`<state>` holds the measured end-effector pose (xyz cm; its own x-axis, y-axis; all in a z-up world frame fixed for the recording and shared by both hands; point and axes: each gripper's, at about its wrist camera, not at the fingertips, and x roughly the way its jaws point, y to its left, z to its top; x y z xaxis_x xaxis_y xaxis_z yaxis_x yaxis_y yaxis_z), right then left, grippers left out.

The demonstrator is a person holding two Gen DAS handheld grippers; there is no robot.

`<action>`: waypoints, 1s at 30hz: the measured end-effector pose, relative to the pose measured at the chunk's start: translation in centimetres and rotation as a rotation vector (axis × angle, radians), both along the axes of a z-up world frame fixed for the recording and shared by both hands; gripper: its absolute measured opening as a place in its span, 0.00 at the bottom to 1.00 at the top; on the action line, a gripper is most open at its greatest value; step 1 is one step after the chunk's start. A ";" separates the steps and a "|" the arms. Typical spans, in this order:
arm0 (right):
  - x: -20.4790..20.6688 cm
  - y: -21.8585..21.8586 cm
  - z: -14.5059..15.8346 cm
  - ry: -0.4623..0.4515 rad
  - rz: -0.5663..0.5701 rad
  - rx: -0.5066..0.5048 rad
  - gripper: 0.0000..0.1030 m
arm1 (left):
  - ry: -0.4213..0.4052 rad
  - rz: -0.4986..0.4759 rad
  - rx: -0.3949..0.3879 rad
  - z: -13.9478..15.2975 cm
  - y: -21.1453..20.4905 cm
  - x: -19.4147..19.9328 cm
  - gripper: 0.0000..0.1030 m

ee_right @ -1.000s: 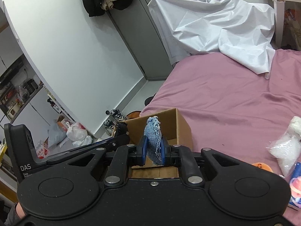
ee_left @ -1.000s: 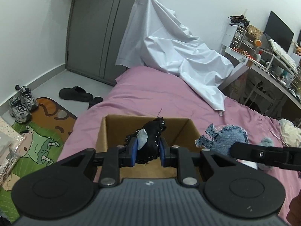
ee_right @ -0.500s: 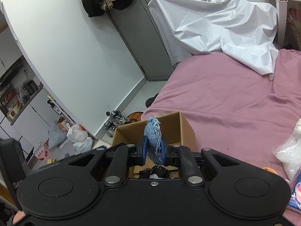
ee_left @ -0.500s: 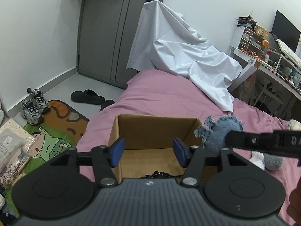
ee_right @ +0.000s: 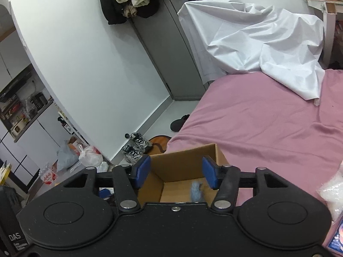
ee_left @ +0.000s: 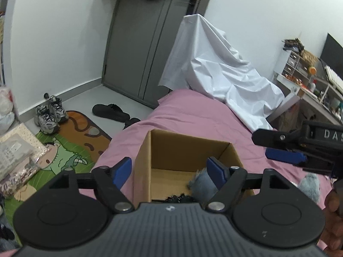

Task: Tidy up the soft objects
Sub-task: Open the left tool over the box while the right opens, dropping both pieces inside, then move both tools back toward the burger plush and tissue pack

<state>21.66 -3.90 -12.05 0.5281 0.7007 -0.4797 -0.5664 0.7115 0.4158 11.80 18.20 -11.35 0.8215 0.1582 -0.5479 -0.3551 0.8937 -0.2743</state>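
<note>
Both grippers, left [ee_left: 169,170] and right [ee_right: 176,172], have just been opening, empty, over the cardboard box [ee_left: 188,147] where the denim scrap [ee_right: 196,190] lies; next, fetch the grey plush [ee_left: 309,185]

Both let go: the left gripper [ee_left: 169,170] has just opened and its black toy [ee_left: 179,198] now lies in the box [ee_left: 188,147]; the right gripper [ee_right: 176,172] has just opened too, denim piece [ee_right: 196,189] dropped inside

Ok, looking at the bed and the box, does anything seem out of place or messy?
Nothing looks spilled or damaged. The cardboard box sits upright on the pink bed, with a blue fuzzy item and a black item lying inside. Another grey-blue fuzzy item lies loose on the bed beside the box.
</note>
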 end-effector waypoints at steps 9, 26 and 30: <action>-1.9 -3.2 -0.1 -0.035 -0.033 -0.024 0.81 | -0.024 0.024 0.006 0.7 -1.1 -1.7 0.81; -4.6 -11.3 0.6 -0.039 -0.123 0.006 1.00 | -0.022 -0.108 -0.019 2.5 -6.4 -3.5 0.83; -5.2 -12.9 0.5 -0.015 -0.133 0.005 1.00 | -0.052 -0.153 -0.019 3.1 -7.9 -4.0 0.88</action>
